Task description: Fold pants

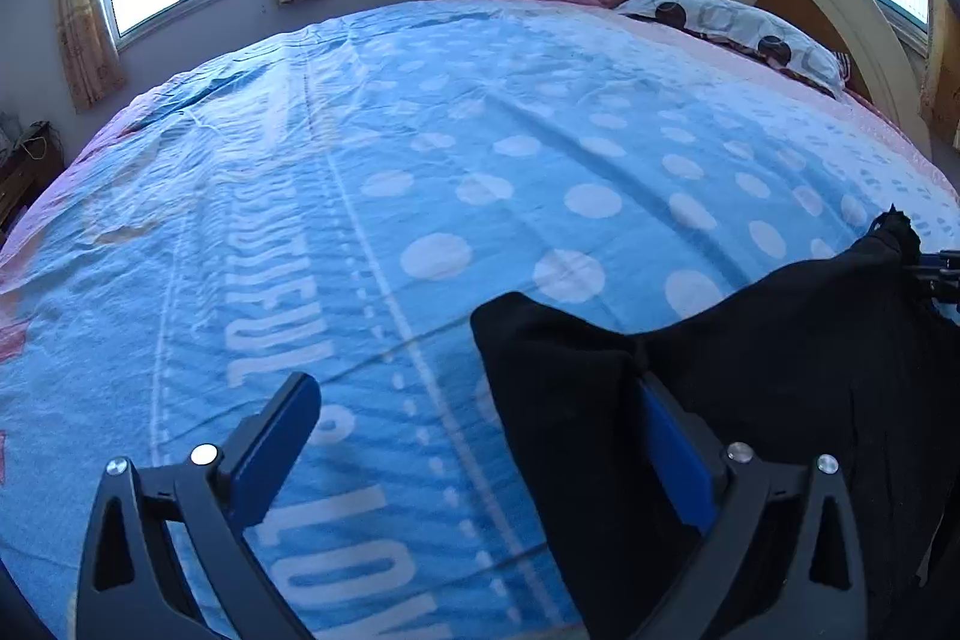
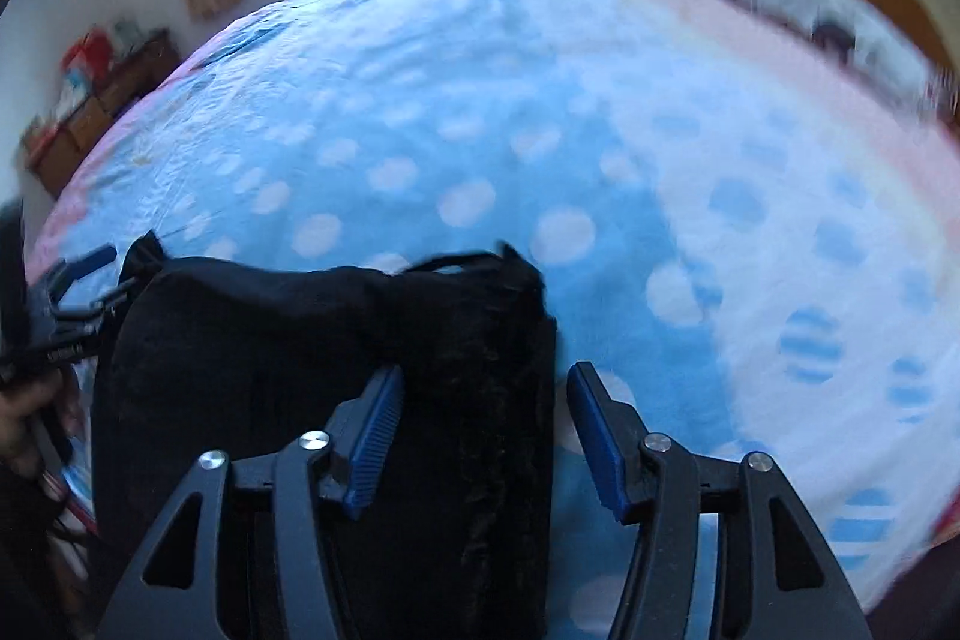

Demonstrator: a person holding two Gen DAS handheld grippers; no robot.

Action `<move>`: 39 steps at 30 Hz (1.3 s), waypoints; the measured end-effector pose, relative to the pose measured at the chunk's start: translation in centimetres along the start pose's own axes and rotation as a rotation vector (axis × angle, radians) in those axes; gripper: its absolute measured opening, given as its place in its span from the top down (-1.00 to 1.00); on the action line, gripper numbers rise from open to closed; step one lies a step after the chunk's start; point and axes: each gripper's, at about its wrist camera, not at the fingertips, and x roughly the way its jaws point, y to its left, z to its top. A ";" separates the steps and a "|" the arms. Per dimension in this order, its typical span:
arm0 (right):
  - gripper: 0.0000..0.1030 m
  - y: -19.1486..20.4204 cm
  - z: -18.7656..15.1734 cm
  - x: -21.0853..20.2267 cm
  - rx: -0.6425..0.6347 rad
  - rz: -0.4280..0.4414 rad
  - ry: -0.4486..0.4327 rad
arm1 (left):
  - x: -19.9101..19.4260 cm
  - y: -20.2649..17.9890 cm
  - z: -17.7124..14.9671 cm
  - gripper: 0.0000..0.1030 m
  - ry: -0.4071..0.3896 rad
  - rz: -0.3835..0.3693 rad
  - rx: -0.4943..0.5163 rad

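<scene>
Your left gripper (image 1: 474,436) stands wide apart, gripping nothing — the black pants (image 1: 780,370) merely drape over its right finger. Your right gripper (image 2: 483,436) is likewise parted, the folded pants lying between its fingers on the blue dotted bedspread (image 1: 420,160) — pads not pressing.

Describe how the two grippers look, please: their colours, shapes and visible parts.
Both are alike. The left gripper and right gripper have black angular linkage arms with triangular cut-outs and round silver pins. Their fingers are flat blue pads, ribbed on the inner face.
</scene>
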 end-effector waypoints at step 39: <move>-0.22 3.0 -6.6 -6.7 -0.060 -0.029 -0.126 | -8.0 -7.9 -2.4 -1.00 -0.025 -0.082 0.025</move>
